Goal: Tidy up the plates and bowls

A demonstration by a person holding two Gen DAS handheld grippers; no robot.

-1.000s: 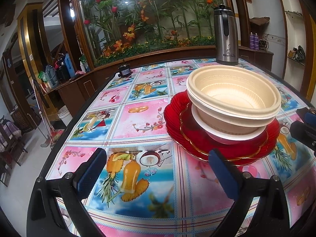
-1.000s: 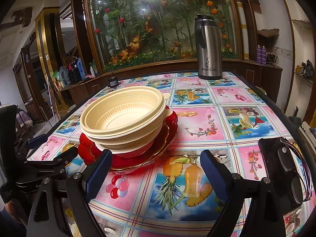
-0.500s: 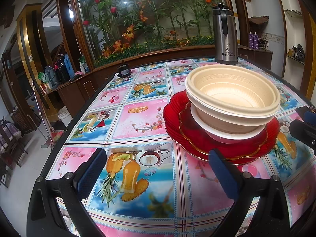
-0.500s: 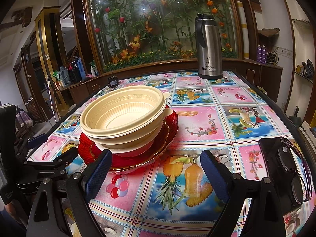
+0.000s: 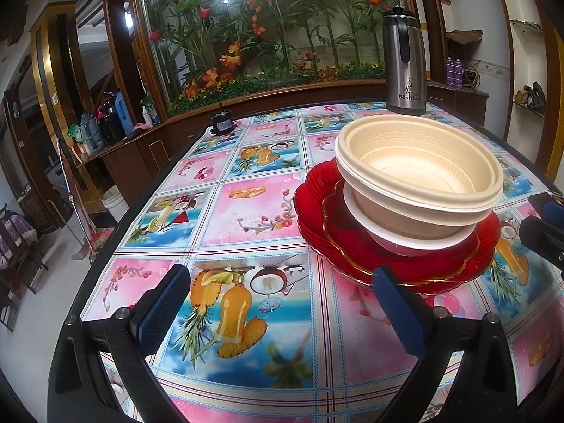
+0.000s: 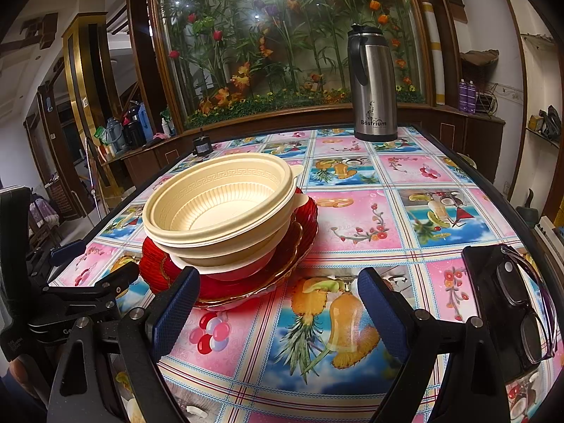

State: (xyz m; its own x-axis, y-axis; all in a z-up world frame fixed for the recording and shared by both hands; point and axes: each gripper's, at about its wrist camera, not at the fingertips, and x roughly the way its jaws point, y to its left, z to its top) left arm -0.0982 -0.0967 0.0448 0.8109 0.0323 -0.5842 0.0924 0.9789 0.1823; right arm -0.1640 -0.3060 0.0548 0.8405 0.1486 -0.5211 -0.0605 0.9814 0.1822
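Observation:
A stack of cream bowls (image 5: 419, 172) (image 6: 222, 204) sits nested on red plates (image 5: 317, 204) (image 6: 155, 264) trimmed in gold, on a table with a fruit-print cloth. My left gripper (image 5: 282, 303) hovers open over the cloth, just short of the plates' near-left rim, nothing between its blue pads. My right gripper (image 6: 278, 303) is open too, over the cloth beside the plates' near-right rim. Each gripper shows at the edge of the other's view: the right gripper (image 5: 543, 222) and the left gripper (image 6: 88, 275).
A steel thermos jug (image 5: 403, 67) (image 6: 373, 84) stands at the table's far side. A black phone with glasses (image 6: 511, 310) on it lies near the right edge. A small black object (image 5: 221, 125) sits at the far left corner. The table edge (image 5: 105, 246) drops to the floor on the left.

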